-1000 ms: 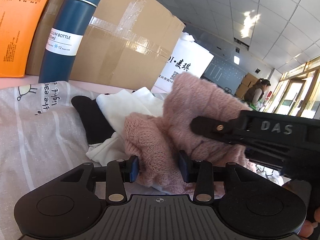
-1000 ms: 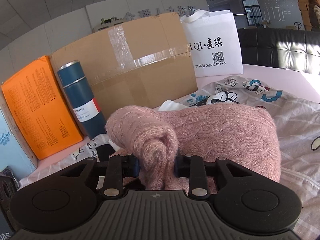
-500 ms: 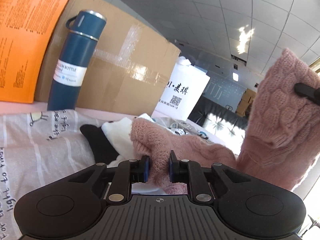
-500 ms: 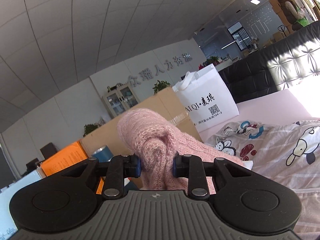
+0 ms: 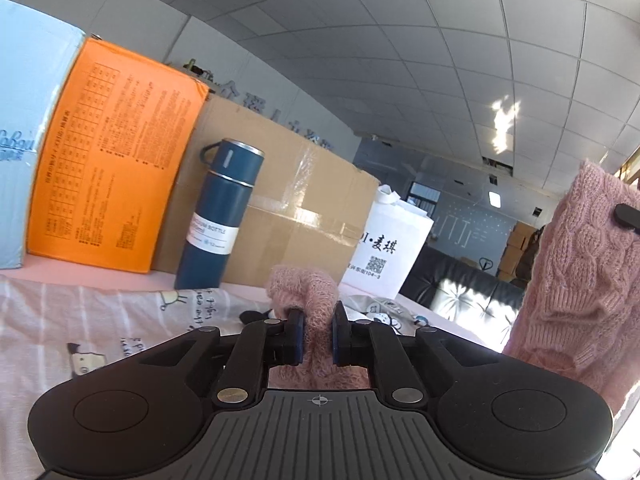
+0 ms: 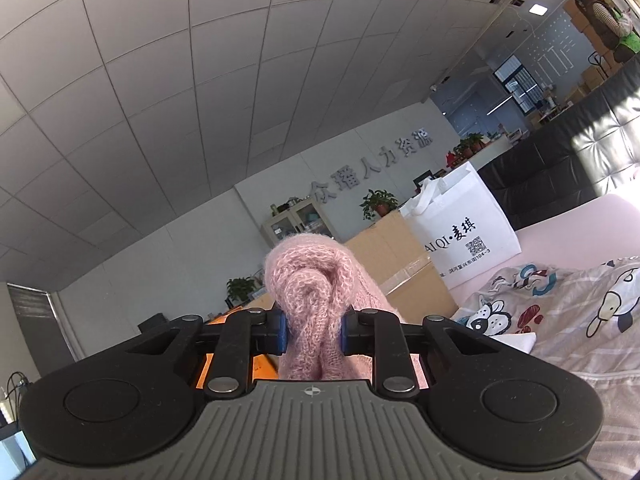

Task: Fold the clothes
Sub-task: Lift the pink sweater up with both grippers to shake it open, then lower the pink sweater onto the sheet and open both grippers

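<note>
Both grippers clamp pink sweater [image 5: 316, 300], bottle [image 5: 214, 216] left-view only

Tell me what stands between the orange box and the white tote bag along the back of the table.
In the left wrist view, the blue vacuum bottle and the taped cardboard box stand between orange box and white tote bag.

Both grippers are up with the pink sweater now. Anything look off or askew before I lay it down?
Nothing damaged or spilled. Both the left gripper and the right gripper pinch thick bunched wads of the pink sweater, not flat edges, so it may hang twisted. The blue bottle stands upright by the cardboard box.
</note>
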Tool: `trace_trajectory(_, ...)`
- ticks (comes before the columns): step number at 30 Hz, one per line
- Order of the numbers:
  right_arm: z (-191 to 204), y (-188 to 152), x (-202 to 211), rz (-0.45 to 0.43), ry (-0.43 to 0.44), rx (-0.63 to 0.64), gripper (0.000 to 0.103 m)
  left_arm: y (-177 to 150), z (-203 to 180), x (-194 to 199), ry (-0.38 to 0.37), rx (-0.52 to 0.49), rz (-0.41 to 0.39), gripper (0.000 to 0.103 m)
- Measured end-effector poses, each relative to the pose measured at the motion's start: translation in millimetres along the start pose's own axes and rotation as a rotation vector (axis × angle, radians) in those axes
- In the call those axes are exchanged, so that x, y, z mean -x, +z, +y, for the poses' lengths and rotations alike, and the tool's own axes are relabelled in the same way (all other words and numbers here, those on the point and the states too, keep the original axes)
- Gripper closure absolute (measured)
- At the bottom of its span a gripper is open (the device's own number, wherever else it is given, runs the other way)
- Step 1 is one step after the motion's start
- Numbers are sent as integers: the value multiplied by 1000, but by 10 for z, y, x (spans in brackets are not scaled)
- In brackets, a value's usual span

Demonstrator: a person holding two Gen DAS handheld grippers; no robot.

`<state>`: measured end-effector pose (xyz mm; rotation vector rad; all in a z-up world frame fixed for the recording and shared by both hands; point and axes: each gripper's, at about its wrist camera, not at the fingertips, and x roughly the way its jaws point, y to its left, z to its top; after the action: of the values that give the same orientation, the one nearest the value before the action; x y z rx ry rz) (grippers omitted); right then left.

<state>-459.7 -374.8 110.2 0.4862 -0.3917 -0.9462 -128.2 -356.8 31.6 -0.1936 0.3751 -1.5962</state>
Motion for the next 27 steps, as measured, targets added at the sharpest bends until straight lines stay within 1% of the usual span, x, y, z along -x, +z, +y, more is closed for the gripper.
trace_trajectory(4, 151, -135, -44, 48, 65, -22, 83, 137, 165, 401, 57, -8, -65, 93)
trace_trajectory(6, 252, -227, -149, 78, 93, -33, 83, 220, 287, 597, 103, -12, -100, 93)
trace_trajectory(10, 498, -442, -452, 154, 169, -75, 84, 350, 582, 1006, 224, -28, -153, 93)
trace_trajectory(12, 639, -547, -606, 186, 201, -94, 84, 402, 747, 1218, 296, -30, -176, 93)
trace_trajectory(15, 803, -711, -839, 232, 249, -126, 84, 441, 919, 1516, 395, -52, -200, 93)
trace_trajectory(16, 833, -761, -890, 243, 253, -130, 84, 441, 955, 1588, 418, -58, -200, 93)
trace_trajectory(19, 824, -912, -972, 287, 236, -162, 84, 368, 1056, 1758, 457, -75, -166, 93)
trace_trajectory(22, 694, -999, -919, 294, 182, -160, 84, 256, 1123, 1767, 454, -61, -95, 92)
trace_trajectory(26, 282, -1077, -822, 333, 50, -118, 84, 112, 1142, 1676, 412, -48, 24, 92)
trace_trajectory(27, 176, -1108, -805, 349, 13, -111, 84, 85, 1135, 1664, 407, -52, 42, 91)
